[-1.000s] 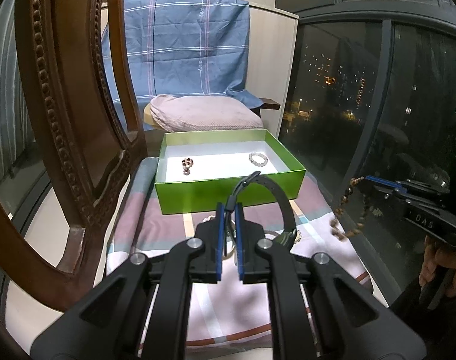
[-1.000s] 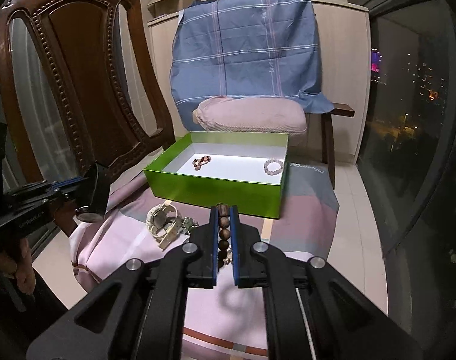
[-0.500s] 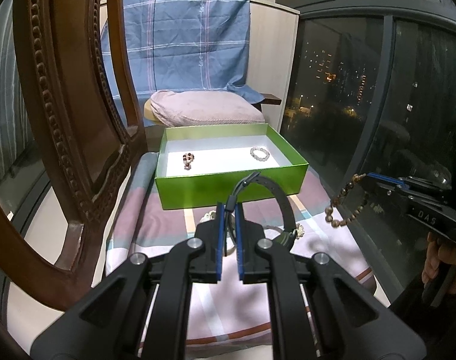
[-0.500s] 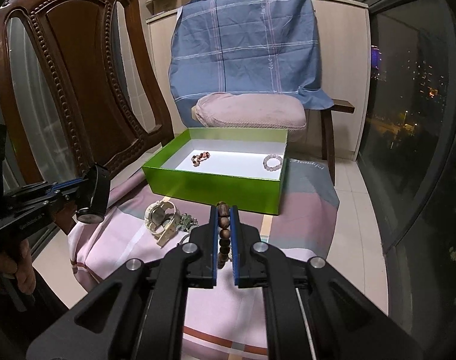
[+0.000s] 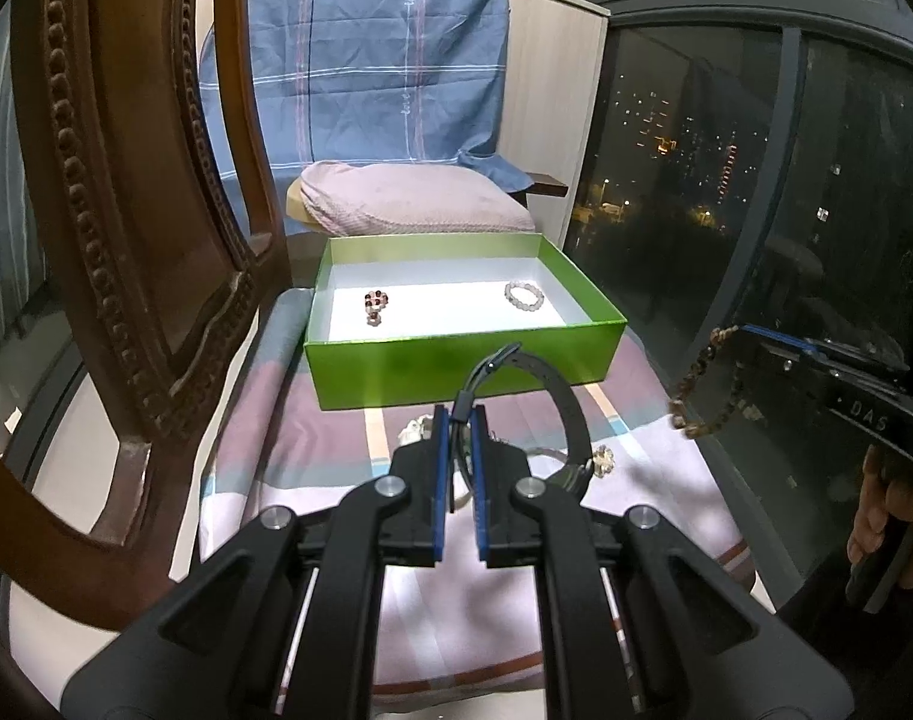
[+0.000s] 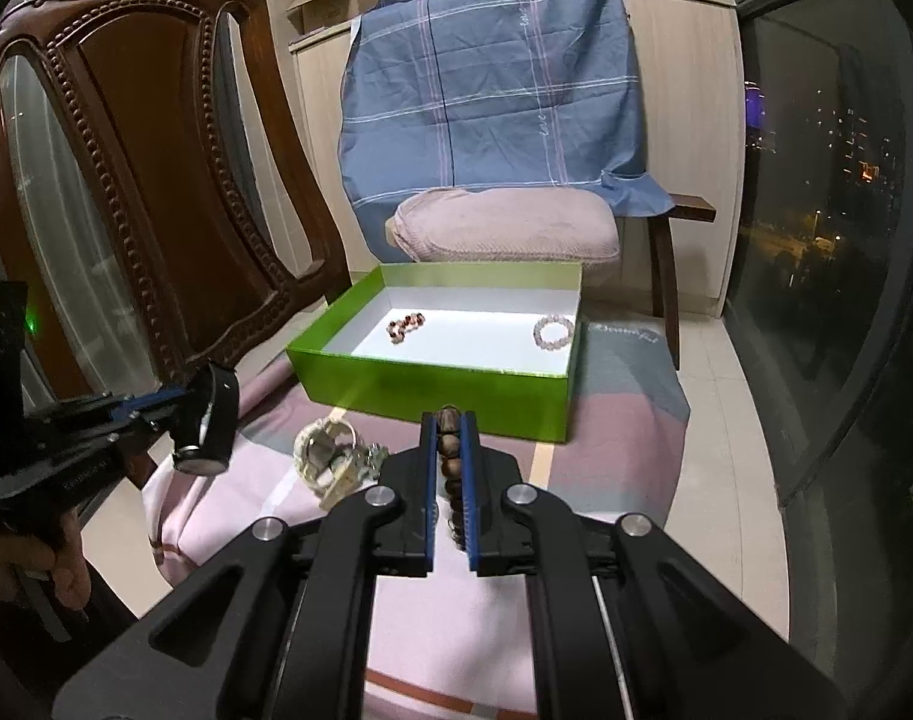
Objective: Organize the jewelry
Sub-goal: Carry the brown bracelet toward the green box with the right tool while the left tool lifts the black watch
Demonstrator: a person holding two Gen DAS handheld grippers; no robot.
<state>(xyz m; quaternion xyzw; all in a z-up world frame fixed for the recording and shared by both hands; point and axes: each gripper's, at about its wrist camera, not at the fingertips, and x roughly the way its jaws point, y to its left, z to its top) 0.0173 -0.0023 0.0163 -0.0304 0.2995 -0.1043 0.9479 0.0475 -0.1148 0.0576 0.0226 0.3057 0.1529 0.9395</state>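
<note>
The left gripper (image 5: 457,420) pinched a black-strapped wristwatch (image 5: 567,420) in its jaws; the right gripper (image 6: 448,426) pinched a brown wooden bead bracelet (image 6: 448,450), both held before the open green cardboard box (image 6: 432,381).

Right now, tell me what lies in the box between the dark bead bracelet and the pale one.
Nothing: in both wrist views, only bare white floor of the green box separates the dark bead bracelet from the pale bracelet.

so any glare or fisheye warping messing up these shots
Left wrist view: strong barrel bending of the carved wooden chair back; dark window shows only city lights. Right wrist view: bright white floor of the green cardboard box is near blown out; corners vignetted.
</note>
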